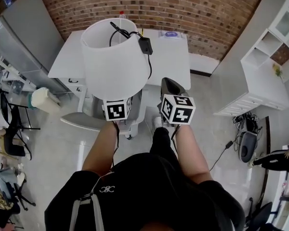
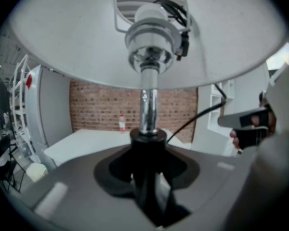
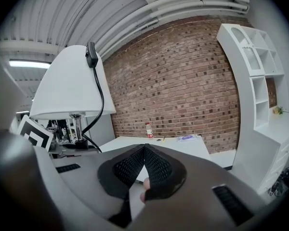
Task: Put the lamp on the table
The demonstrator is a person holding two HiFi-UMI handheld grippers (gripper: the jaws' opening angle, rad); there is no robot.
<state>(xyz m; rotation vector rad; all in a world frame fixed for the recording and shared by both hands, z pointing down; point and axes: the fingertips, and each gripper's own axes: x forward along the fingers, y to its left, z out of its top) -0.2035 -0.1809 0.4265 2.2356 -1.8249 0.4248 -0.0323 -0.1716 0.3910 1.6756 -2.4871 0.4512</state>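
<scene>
The lamp has a white shade (image 1: 114, 57), a chrome stem (image 2: 149, 105) and a black collar at the stem's foot. Its black cord lies over the shade, with the plug (image 1: 145, 45) at the shade's upper right. My left gripper (image 2: 147, 150) is shut on the dark lower stem and holds the lamp upright in the air in front of the white table (image 1: 169, 61). In the head view only its marker cube (image 1: 116, 110) shows below the shade. My right gripper (image 3: 143, 150) is shut with nothing between its pads, just right of the lamp (image 3: 70, 83).
On the table's far side stand a small bottle (image 3: 149, 130) and a bluish sheet (image 1: 172, 34), against a brick wall. A white shelf unit (image 1: 269, 47) stands to the right and a grey cabinet (image 1: 24, 28) to the left. A white base sits under the table's near edge.
</scene>
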